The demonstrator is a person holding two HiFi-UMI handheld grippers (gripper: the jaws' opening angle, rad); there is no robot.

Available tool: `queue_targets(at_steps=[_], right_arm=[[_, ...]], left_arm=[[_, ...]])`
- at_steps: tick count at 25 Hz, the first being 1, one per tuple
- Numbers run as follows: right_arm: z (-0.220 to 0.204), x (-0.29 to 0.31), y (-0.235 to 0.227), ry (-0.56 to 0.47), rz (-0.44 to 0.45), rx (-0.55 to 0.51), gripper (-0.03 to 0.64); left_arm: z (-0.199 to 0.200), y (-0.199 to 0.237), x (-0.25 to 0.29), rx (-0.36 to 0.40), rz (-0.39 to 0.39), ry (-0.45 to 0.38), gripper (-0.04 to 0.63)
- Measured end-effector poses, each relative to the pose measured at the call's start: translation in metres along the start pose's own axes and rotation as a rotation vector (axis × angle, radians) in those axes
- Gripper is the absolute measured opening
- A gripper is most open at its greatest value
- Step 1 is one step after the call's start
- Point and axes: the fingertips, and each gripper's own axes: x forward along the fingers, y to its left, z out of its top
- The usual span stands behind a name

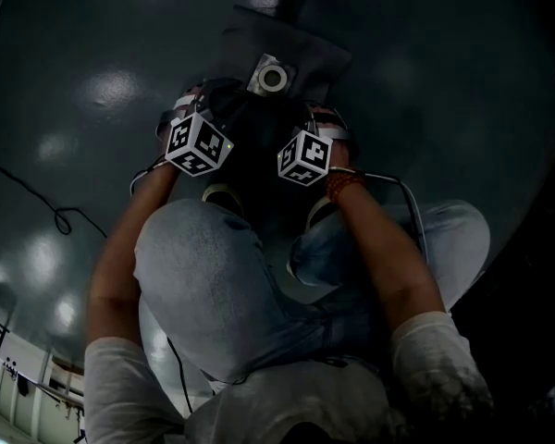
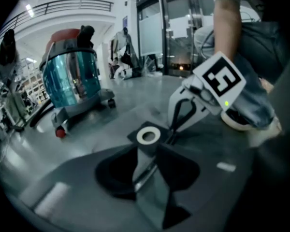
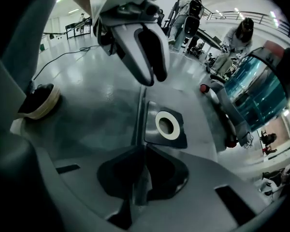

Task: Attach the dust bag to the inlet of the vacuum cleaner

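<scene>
Here the left tool [image 2: 150, 159] and right tool [image 3: 142, 159] clamp the dust bag [image 3: 173, 140].

Arms [image 1: 388, 248] stretched downward, left gripper [image 2: 144, 173] and right gripper [image 3: 137, 178] side by side, fingers [image 3: 165, 173] pinched closed.

Large open workshop hall: glossy grey floor [image 3: 87, 76], glass doors [image 2: 179, 33] and a balcony railing [image 2: 63, 6] beyond the left tongs [image 2: 147, 166], people [image 3: 240, 33] nearby.

No text is legible; only coded square markers cover the left cube [image 1: 199, 144] and right cube [image 1: 304, 158].
</scene>
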Motion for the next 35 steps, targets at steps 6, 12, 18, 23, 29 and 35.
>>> queue_targets(at_steps=[6,12,18,23,29,35], right_arm=[[0.023,-0.055,-0.039,-0.075,0.013,0.121,0.026],[0.054,-0.131,-0.088,-0.179,0.002,0.148,0.026],[0.069,-0.182,-0.123,-0.232,-0.037,0.144,0.026],[0.084,-0.233,-0.157,-0.313,-0.106,0.139,0.028],[0.093,-0.287,-0.22,-0.361,-0.234,0.098,0.135],[0.083,-0.3,-0.28,-0.32,-0.354,0.043,0.038]], left_arm=[[0.013,0.008,-0.009,0.285,0.056,0.08,0.207],[0.074,0.034,-0.024,0.558,0.162,0.057,0.23],[0.127,0.048,-0.053,0.66,0.125,0.012,0.028],[0.179,0.067,-0.082,0.575,0.041,0.059,0.028],[0.257,0.097,-0.109,0.486,0.008,0.109,0.028],[0.31,0.132,-0.103,0.533,0.046,0.104,0.031]])
